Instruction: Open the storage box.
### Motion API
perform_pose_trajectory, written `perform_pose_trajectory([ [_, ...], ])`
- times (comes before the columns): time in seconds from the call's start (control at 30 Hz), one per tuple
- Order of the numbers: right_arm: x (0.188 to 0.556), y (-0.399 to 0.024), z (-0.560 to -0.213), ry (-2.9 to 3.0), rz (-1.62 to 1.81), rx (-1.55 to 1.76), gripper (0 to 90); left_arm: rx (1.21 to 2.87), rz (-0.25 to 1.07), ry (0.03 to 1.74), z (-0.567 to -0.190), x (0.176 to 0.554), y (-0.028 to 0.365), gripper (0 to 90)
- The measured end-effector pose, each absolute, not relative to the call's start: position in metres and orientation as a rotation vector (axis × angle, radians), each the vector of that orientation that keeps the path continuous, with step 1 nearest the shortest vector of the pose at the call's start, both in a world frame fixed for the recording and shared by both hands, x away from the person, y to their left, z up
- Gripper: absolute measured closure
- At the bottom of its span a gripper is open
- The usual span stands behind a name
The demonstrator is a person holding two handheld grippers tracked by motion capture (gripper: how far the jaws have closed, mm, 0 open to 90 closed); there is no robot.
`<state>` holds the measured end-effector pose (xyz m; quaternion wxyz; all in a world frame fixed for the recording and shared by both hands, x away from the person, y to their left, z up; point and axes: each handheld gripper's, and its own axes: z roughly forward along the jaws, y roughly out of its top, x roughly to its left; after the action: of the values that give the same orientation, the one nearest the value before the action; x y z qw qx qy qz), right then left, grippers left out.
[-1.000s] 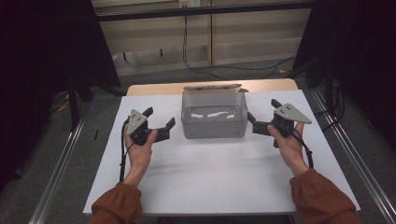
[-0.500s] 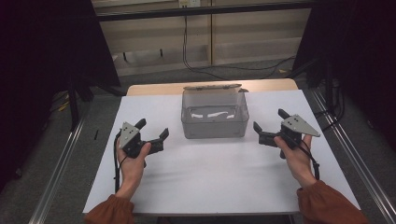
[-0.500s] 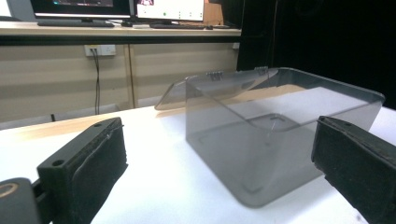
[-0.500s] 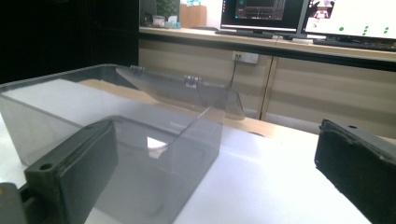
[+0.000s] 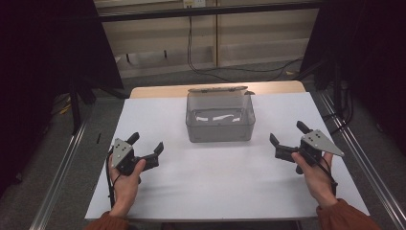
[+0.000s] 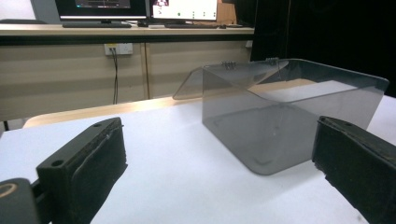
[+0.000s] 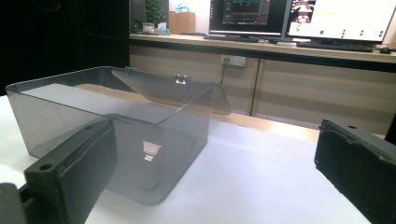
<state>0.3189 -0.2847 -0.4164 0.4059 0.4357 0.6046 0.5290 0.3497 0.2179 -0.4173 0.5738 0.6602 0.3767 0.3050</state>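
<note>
High view: clear box (image 5: 219, 125) between both gaping grippers, well apart.

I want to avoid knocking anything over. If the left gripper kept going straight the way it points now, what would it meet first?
Probably the clear plastic box. In the left gripper view it sits ahead, right of centre between the open jaws of the left gripper, with only bare white table before it. Depth is unclear, so it might just clip the box's near corner.

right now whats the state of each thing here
box: upright on the table, nothing seen inside
lid: open, swung back on its hinges
left gripper: open, holding nothing, apart from the box
right gripper: open, holding nothing, apart from the box
</note>
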Motion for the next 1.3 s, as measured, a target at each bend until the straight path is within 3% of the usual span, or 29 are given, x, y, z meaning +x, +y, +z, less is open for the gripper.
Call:
perform_pose_trajectory([
  [0.97,0.259,-0.305,-0.440,1.475,1.278,1.154,0.0,1.561,0.751,0.964,-0.434,0.312,0.227,3.7],
  [1.3,0.258,-0.304,-0.445,1.480,1.275,1.139,0.0,1.550,0.720,0.998,-0.437,0.312,0.229,3.2],
])
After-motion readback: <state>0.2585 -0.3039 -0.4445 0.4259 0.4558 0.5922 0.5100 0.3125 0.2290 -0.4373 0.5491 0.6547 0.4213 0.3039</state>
